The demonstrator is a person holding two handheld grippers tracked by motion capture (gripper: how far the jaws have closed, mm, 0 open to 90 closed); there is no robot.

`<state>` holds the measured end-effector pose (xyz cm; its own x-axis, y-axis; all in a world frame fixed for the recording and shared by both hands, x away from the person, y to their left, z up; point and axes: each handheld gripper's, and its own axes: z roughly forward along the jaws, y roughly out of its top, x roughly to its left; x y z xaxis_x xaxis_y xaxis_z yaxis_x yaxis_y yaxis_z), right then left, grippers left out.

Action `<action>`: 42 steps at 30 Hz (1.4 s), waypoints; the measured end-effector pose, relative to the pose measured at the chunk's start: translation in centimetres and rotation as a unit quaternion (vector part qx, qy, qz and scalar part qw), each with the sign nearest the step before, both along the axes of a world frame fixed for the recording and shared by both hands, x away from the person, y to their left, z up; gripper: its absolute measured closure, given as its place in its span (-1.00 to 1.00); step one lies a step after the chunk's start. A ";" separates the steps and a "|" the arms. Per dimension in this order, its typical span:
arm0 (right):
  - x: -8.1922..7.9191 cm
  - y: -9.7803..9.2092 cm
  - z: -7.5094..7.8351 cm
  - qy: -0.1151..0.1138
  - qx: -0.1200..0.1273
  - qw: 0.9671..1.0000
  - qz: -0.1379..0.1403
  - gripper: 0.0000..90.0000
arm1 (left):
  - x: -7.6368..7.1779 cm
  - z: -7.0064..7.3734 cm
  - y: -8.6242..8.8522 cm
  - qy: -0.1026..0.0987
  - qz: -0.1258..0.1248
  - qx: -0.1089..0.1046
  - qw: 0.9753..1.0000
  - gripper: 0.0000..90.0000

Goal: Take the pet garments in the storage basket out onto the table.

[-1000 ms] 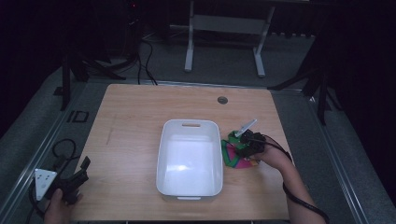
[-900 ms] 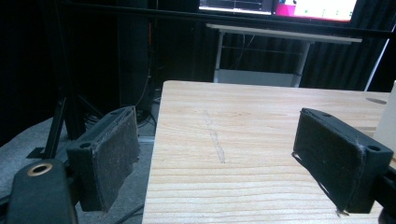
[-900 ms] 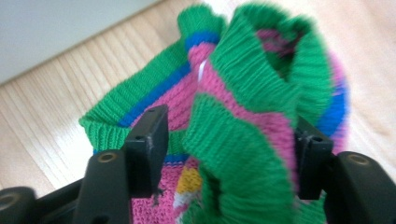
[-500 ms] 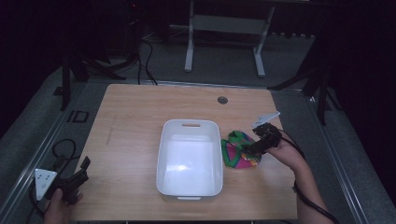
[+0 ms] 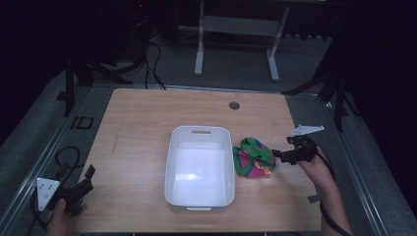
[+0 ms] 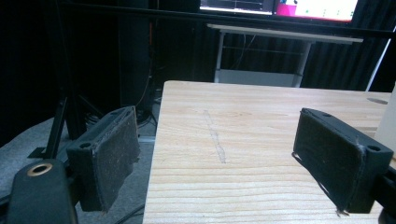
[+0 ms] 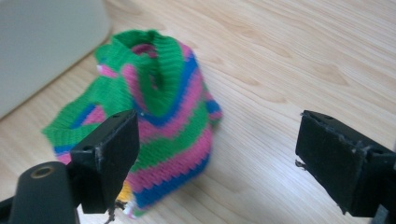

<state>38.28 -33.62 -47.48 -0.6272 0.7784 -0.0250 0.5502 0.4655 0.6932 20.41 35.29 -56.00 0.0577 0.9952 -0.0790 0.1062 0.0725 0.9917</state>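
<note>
Presently: my right gripper (image 5: 278,153), jaws wide, empty, beside striped knit cloth (image 5: 253,157) lying on table (image 5: 142,123) against white tub (image 5: 199,164). Left gripper (image 5: 83,179) open, idle. Tub empty; cloth ungrasped.

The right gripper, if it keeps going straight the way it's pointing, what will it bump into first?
Probably the striped knitted cloth. The right gripper points at it with jaws wide open, just short of it. The white tub sits beyond the cloth. Exact depth is hard to judge.
</note>
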 end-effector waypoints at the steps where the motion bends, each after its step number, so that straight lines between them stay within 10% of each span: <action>1: 0.0 0.0 0.0 0.000 0.000 1.000 0.000 -0.70 | 0.0 0.0 0.0 0.000 0.000 0.000 1.000 -0.67; 23: -5.0 -4.6 -6.6 -0.068 0.048 0.988 -0.132 -0.70 | 0.0 0.0 0.0 -0.001 0.001 -0.001 1.000 -0.67; 31: -7.2 -5.1 -7.3 -0.133 0.052 0.970 -0.197 -0.70 | -0.1 0.0 0.0 -0.001 0.001 0.001 1.000 -0.67; 42: -9.4 -5.9 -7.8 -0.170 0.061 0.955 -0.235 -0.70 | -0.1 0.0 -0.1 -0.001 0.002 0.002 1.000 -0.67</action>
